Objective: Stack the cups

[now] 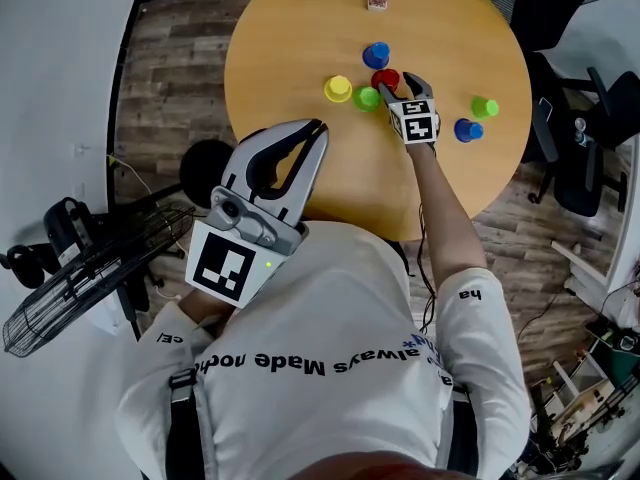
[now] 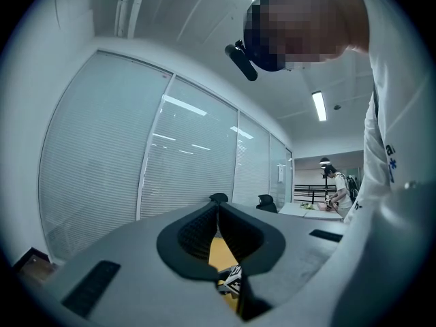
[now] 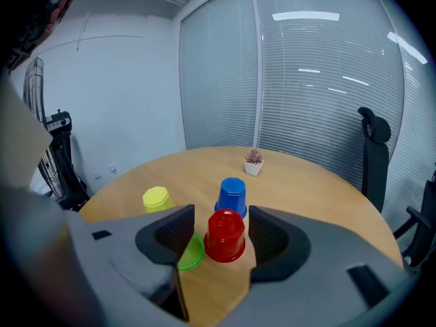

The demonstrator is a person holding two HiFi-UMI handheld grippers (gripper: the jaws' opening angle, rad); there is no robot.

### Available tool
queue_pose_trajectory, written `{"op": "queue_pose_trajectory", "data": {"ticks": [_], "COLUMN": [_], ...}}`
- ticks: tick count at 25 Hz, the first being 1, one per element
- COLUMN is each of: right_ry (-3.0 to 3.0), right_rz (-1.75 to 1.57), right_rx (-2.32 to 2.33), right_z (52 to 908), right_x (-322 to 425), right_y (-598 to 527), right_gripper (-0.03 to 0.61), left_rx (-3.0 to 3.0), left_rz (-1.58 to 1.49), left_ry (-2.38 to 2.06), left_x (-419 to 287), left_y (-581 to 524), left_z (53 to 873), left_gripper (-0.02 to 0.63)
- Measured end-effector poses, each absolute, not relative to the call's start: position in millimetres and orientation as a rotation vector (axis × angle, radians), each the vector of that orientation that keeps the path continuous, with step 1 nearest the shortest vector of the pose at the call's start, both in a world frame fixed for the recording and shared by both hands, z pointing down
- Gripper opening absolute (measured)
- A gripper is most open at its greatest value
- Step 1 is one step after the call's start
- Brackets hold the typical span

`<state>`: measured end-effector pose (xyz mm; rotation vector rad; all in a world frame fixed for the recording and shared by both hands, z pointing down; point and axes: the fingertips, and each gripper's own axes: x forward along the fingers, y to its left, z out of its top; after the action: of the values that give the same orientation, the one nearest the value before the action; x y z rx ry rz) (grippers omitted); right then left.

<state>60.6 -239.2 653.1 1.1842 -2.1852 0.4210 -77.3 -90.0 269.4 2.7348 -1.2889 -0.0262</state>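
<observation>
Your left gripper (image 1: 318, 128) hangs close to your chest, off the near edge of the round table (image 1: 300, 28). Its jaws are pressed together on nothing, so leave it parked.

The work belongs to the right gripper (image 3: 223, 222). It is spread wide around the upturned red cup (image 3: 225, 236) near the middle of the table, with neither jaw touching it as far as I can judge.

Before you squeeze, mind the green cup (image 3: 191, 252). It sits just beside the red one and partly under the left-hand jaw, so a careless close could pinch or shove it. Shift a touch to the right, centre the red cup, close gently on its wall, and lift straight up.

For a target, the blue cup (image 3: 231, 195) stands just beyond. The yellow cup (image 3: 157, 198) is toward the left edge, and a second green cup (image 1: 485, 107) and second blue cup (image 1: 467, 129) wait near the right edge.
</observation>
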Motion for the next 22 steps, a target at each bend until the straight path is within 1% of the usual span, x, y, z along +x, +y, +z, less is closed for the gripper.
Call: {"op": "queue_pose_trajectory", "data": {"ticks": [14, 16, 17, 22], "right_ry": [-2.140, -2.144, -2.147, -2.151], "right_rz": [0.488, 0.497, 0.497, 0.489], "right_rx": [1.130, 1.130, 1.131, 1.141], "right_z": [685, 687, 688, 686], "right_x": [69, 70, 70, 69], "right_y": [-250, -250, -250, -252], "right_gripper": [0.252, 0.235, 0.214, 0.211], "left_rx": [2.693, 2.690, 2.690, 2.685], "left_rz": [0.004, 0.003, 0.003, 0.008], "left_ry": [-1.301, -1.303, -1.305, -1.317], "left_x": [-77, -78, -79, -83], "left_y": [-104, -104, -103, -103], "left_z": [278, 277, 277, 279], "left_gripper": [0.032, 0.032, 0.032, 0.032]}}
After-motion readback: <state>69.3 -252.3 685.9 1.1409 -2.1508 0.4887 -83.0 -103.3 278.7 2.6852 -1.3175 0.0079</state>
